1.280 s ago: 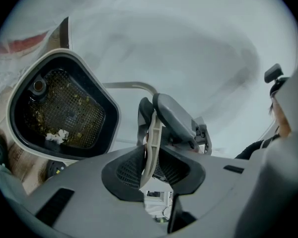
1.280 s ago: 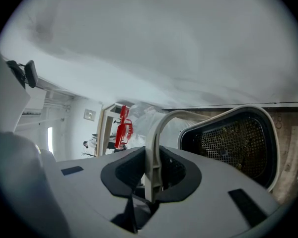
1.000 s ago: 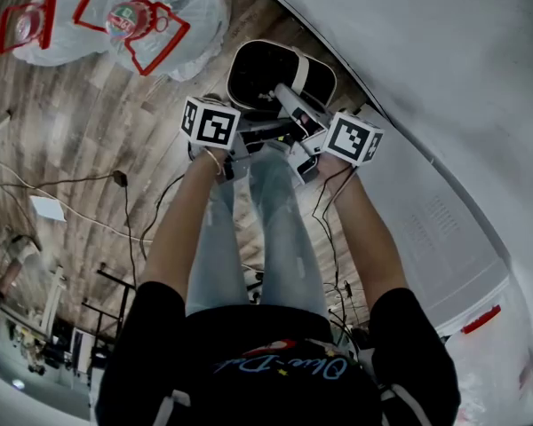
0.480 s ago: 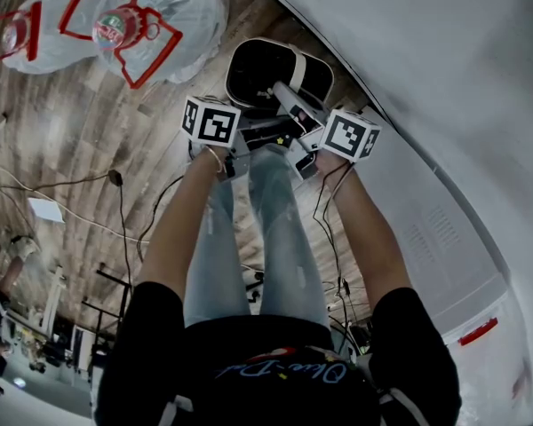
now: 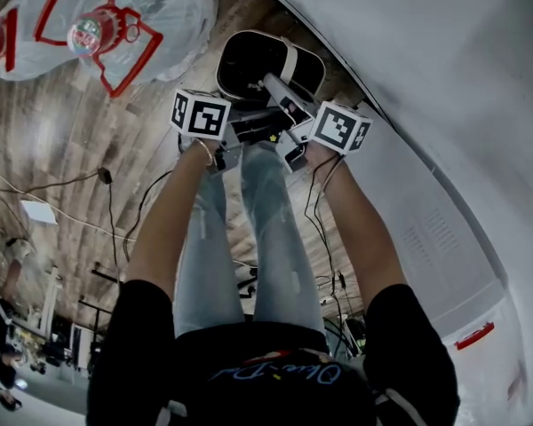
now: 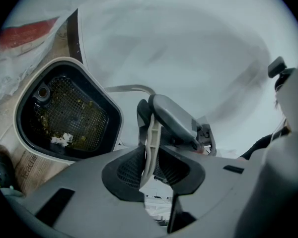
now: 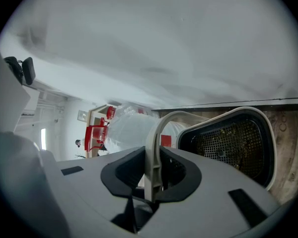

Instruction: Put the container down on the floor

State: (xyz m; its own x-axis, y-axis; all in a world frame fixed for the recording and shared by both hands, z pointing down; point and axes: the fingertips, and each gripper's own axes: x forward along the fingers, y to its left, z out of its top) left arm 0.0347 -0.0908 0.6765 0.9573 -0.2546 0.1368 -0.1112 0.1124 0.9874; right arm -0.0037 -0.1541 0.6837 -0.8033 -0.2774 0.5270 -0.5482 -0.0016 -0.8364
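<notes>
The container (image 5: 266, 67) is a white tub with a black mesh basket inside that holds bits of debris. In the head view it lies beyond the person's knees, over the wooden floor beside the white wall. I cannot tell whether it touches the floor. A thin white bail handle (image 6: 150, 133) rises from it. My left gripper (image 6: 149, 167) is shut on this handle, with the container (image 6: 64, 114) at its left. My right gripper (image 7: 151, 175) is shut on the same handle (image 7: 154, 138), with the container (image 7: 233, 143) at its right. In the head view the left gripper (image 5: 240, 136) and the right gripper (image 5: 284, 118) sit close together.
Clear plastic bags with red-framed items (image 5: 115, 25) lie on the floor at the upper left. Loose cables (image 5: 107, 204) run across the boards. A white wall (image 5: 444, 78) and a white ribbed panel (image 5: 426, 229) bound the right side. The person's jeans-clad legs (image 5: 249, 229) stand below the grippers.
In the head view both grippers, the container and the plastic bags have drifted a little up and to the left. Both grips on the handle look unchanged.
</notes>
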